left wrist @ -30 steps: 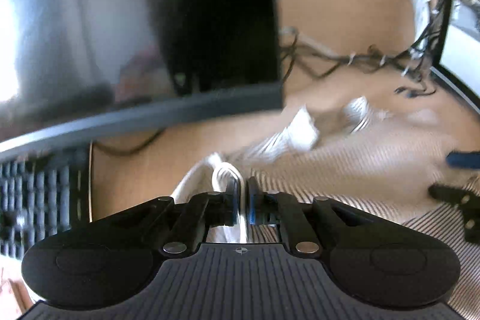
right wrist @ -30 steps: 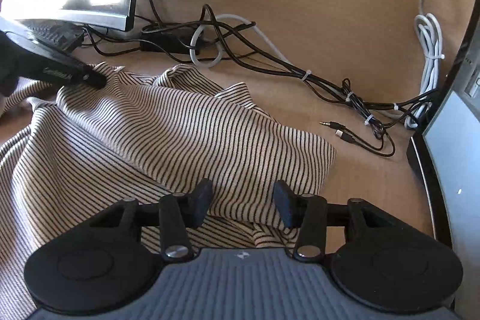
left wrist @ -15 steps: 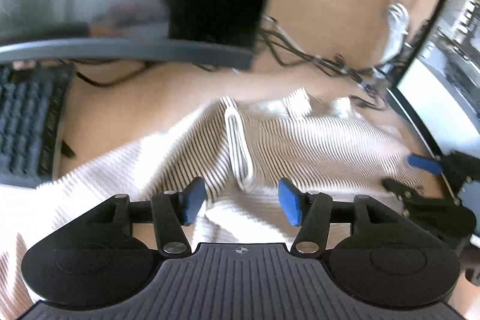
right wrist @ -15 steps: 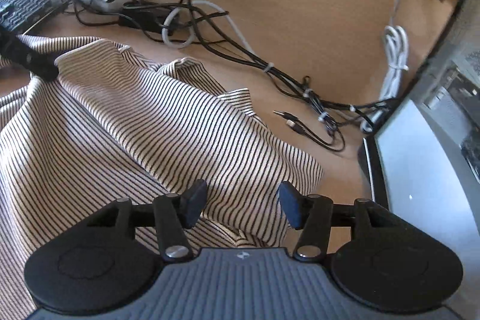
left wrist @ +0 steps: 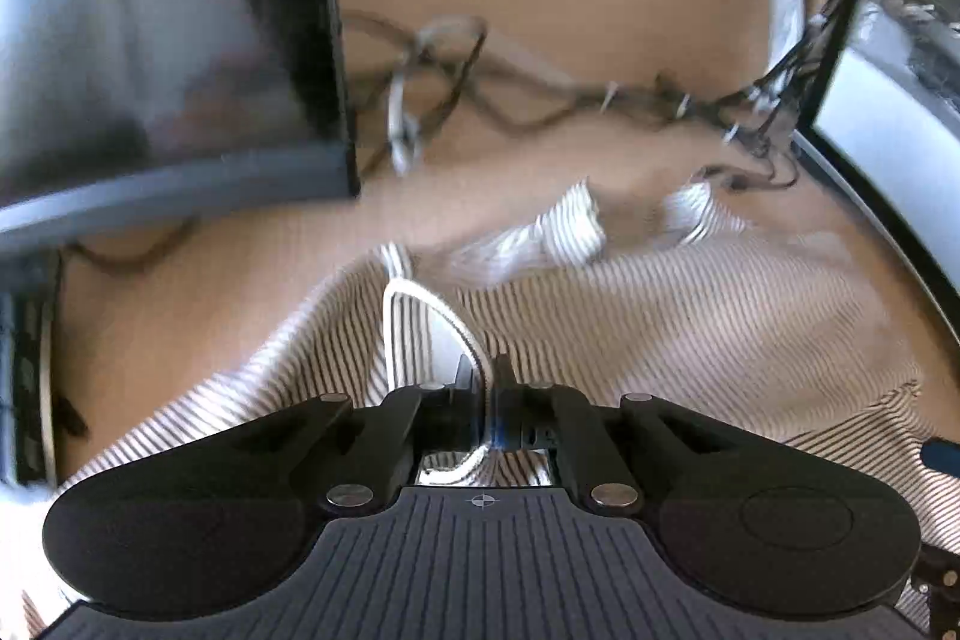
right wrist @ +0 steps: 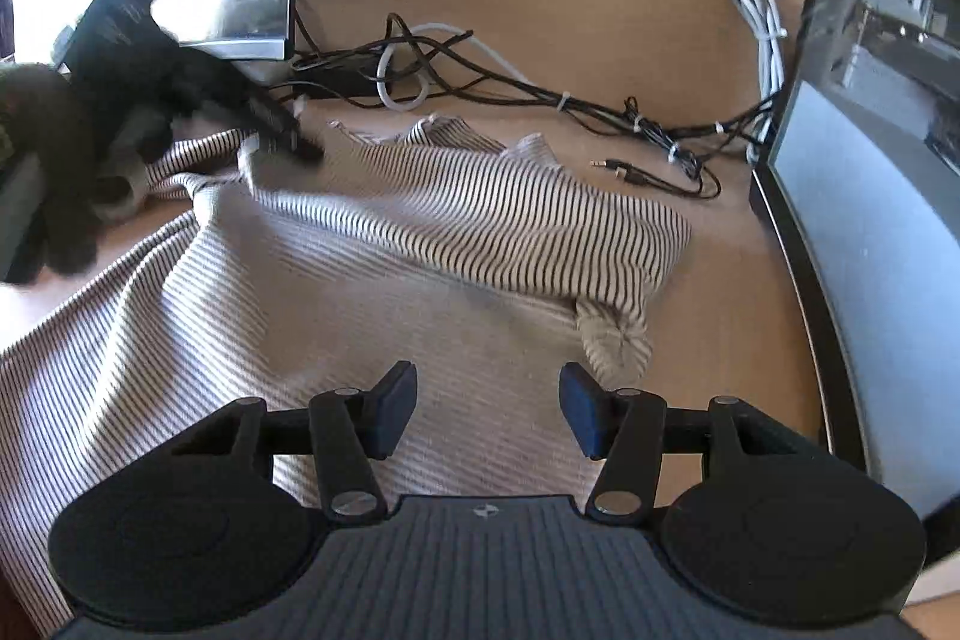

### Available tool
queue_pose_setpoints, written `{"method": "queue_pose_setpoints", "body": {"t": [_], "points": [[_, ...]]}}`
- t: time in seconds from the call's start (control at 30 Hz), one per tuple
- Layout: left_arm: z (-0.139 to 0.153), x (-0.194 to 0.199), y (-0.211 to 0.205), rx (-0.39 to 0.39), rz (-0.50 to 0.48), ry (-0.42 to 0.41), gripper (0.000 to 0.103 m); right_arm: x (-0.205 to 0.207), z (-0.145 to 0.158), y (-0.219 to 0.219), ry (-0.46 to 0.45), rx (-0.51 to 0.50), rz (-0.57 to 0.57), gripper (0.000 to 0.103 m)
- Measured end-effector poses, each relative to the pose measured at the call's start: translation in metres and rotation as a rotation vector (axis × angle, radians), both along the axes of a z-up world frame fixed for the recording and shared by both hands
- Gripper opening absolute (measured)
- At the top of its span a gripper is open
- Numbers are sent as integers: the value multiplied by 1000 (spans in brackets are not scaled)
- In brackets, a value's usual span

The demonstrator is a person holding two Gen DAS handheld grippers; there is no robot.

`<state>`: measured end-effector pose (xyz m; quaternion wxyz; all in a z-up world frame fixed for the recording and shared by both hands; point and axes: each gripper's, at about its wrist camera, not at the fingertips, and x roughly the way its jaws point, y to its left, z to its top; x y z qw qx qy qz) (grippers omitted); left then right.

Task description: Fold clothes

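Observation:
A cream shirt with thin dark stripes (left wrist: pixel 690 316) lies crumpled on the wooden desk. My left gripper (left wrist: pixel 483 370) is shut on the shirt's white neck band (left wrist: pixel 414 292), which loops up out of the jaws. In the right wrist view the same shirt (right wrist: pixel 420 232) spreads across the desk, with a bolder-striped flap folded over a paler part. My right gripper (right wrist: pixel 486 394) hovers open just above the pale cloth, nothing between its blue pads. Far left there, the left gripper (right wrist: pixel 294 148) pinches the shirt's far edge, held by a dark-sleeved hand (right wrist: pixel 72 172).
A monitor (left wrist: pixel 150 40) stands at the back left and a second monitor (right wrist: pixel 870 220) hems in the right side. Tangled black and white cables (right wrist: pixel 540 100) and a loose audio plug (right wrist: pixel 618 169) lie behind the shirt. A keyboard (left wrist: pixel 24 370) sits at far left.
The left gripper opened over the shirt, then shut again on the neck band. The right gripper shifted across the shirt; its jaws stayed apart. The shirt's far edge has been drawn toward the back.

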<state>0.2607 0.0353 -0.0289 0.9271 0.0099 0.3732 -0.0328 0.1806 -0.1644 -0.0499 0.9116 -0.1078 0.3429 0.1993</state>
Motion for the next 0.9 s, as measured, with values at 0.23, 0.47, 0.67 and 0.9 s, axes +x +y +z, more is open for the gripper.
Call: {"method": "queue_pose_setpoints", "body": {"t": [0.23, 0.47, 0.67, 0.9], "points": [[74, -28, -5, 52, -181, -336, 5, 1, -2, -1, -3, 43, -45, 53], [3, 7, 9, 145, -117, -93, 7, 3, 7, 0, -32, 42, -48, 53], [-7, -8, 26, 93, 8, -11, 47, 12, 20, 7, -31, 56, -18, 54], [17, -97, 49, -26, 138, 35, 81, 21, 27, 51, 4, 116, 116, 54]]}}
